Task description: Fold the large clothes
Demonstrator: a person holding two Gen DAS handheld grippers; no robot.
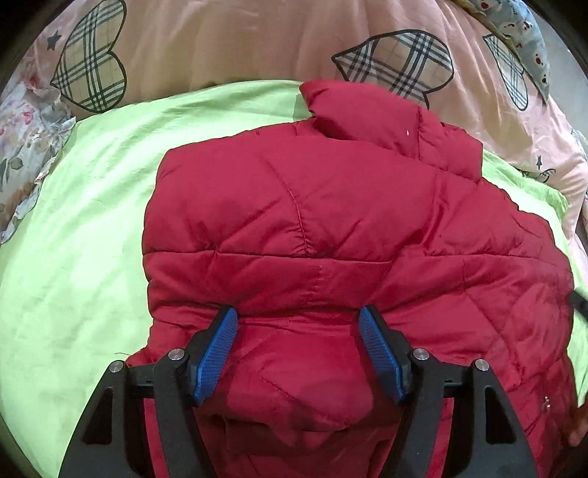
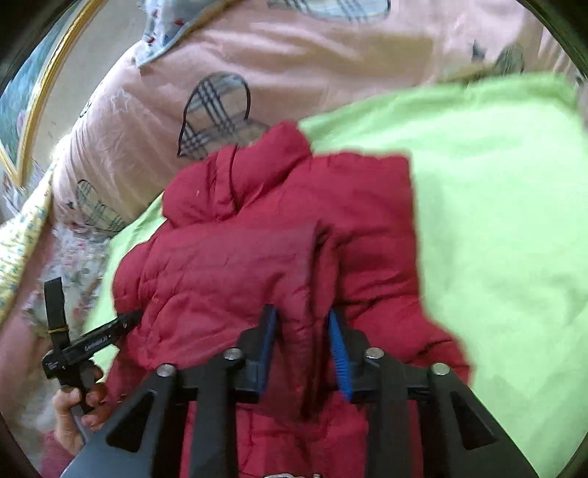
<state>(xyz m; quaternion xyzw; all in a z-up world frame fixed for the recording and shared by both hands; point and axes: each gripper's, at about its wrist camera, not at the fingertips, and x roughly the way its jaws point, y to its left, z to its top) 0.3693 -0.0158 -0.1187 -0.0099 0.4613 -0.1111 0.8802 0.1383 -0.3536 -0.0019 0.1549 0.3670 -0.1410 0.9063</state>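
Note:
A red quilted puffer jacket (image 1: 312, 206) lies on a green sheet (image 1: 84, 228), its collar toward the far pink bedding. My left gripper (image 1: 297, 320) is wide apart over the jacket's near part; a bulge of red fabric sits between the blue pads (image 1: 217, 353), which do not squeeze it. In the right wrist view the jacket (image 2: 257, 239) is partly folded, and my right gripper (image 2: 303, 323) is closed on a raised fold of its fabric. The other gripper (image 2: 92, 342), held in a hand, shows at the left of that view against the jacket's edge.
A pink duvet with plaid hearts (image 1: 257, 40) is piled behind the sheet. Floral bedding (image 1: 22, 154) lies at the left. A blue patterned pillow (image 1: 522, 33) is at the far right. A gold-framed picture (image 2: 33, 95) shows beyond the bed.

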